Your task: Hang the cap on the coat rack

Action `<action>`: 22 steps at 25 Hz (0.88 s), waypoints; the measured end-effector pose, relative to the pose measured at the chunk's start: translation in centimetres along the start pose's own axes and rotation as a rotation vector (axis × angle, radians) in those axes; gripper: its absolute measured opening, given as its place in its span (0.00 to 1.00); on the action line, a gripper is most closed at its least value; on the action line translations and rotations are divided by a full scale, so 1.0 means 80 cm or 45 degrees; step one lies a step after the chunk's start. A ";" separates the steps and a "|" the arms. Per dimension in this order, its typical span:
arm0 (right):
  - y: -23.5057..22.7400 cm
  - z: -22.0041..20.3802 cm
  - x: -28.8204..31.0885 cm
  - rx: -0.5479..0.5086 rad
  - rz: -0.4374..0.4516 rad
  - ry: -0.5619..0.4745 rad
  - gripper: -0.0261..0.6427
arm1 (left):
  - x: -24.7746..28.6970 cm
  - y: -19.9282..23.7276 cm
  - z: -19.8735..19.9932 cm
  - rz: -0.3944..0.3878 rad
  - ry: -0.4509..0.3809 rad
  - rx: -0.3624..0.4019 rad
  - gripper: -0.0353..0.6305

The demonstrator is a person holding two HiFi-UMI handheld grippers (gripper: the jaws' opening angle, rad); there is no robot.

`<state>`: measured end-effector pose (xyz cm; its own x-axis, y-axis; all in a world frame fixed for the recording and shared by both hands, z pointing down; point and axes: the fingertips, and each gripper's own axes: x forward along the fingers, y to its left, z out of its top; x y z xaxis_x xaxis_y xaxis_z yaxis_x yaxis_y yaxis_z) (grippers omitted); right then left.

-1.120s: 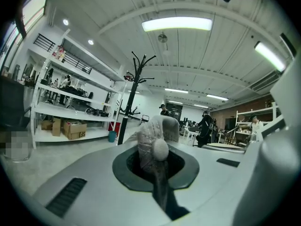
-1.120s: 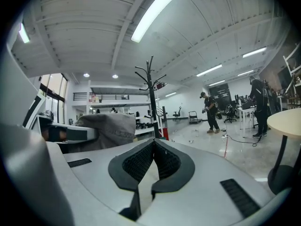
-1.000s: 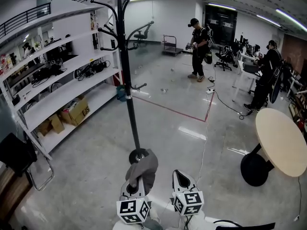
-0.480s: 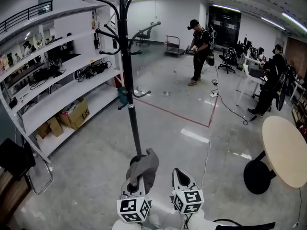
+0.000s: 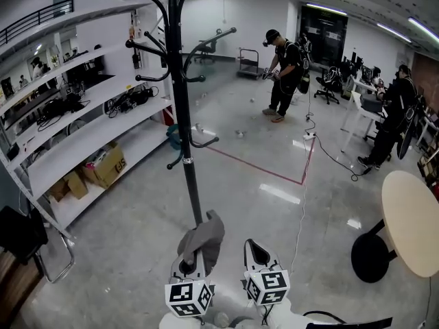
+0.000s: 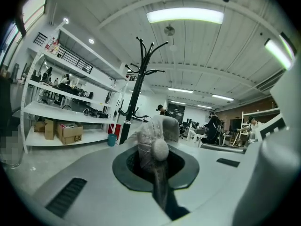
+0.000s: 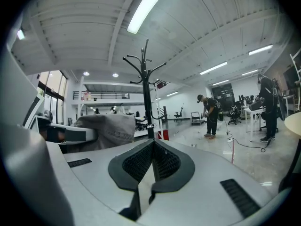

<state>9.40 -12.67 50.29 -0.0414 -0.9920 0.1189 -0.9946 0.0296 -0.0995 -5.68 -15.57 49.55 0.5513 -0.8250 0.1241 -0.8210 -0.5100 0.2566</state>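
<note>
A black coat rack (image 5: 184, 115) stands right ahead, with curved hooks near its top and a lower ring of hooks at mid-pole. My left gripper (image 5: 193, 258) is shut on a grey cap (image 5: 204, 235), which hangs in front of the rack's foot. In the left gripper view the cap (image 6: 158, 134) bulges up between the pads, with the coat rack (image 6: 138, 86) behind it to the left. My right gripper (image 5: 256, 253) is beside it, shut and empty. The right gripper view shows the coat rack (image 7: 147, 95) straight ahead and the cap (image 7: 107, 127) at the left.
White shelving (image 5: 82, 139) with boxes and gear runs along the left. A round table (image 5: 413, 221) stands at the right, a black chair (image 5: 20, 235) at the near left. Two people (image 5: 281, 74) (image 5: 394, 118) stand farther back. A red tape line (image 5: 260, 168) and a cable cross the floor.
Both grippers have moved forward together with the cap. The coat rack is now closer and larger, and its foot has slipped behind the cap.
</note>
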 end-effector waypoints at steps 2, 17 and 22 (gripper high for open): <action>-0.009 -0.001 0.007 0.004 -0.012 0.004 0.05 | 0.010 0.001 -0.001 0.000 0.004 -0.005 0.06; -0.040 -0.003 0.076 0.035 -0.008 0.038 0.06 | 0.070 0.016 -0.002 0.016 0.036 -0.013 0.06; -0.051 0.004 0.113 0.038 0.041 0.031 0.05 | 0.099 0.025 0.002 0.065 0.029 -0.014 0.06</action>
<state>13.12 -21.82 51.43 -0.0762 -0.9873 0.1395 -0.9894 0.0576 -0.1330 -2.96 -23.13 50.90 0.5122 -0.8441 0.1587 -0.8464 -0.4646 0.2602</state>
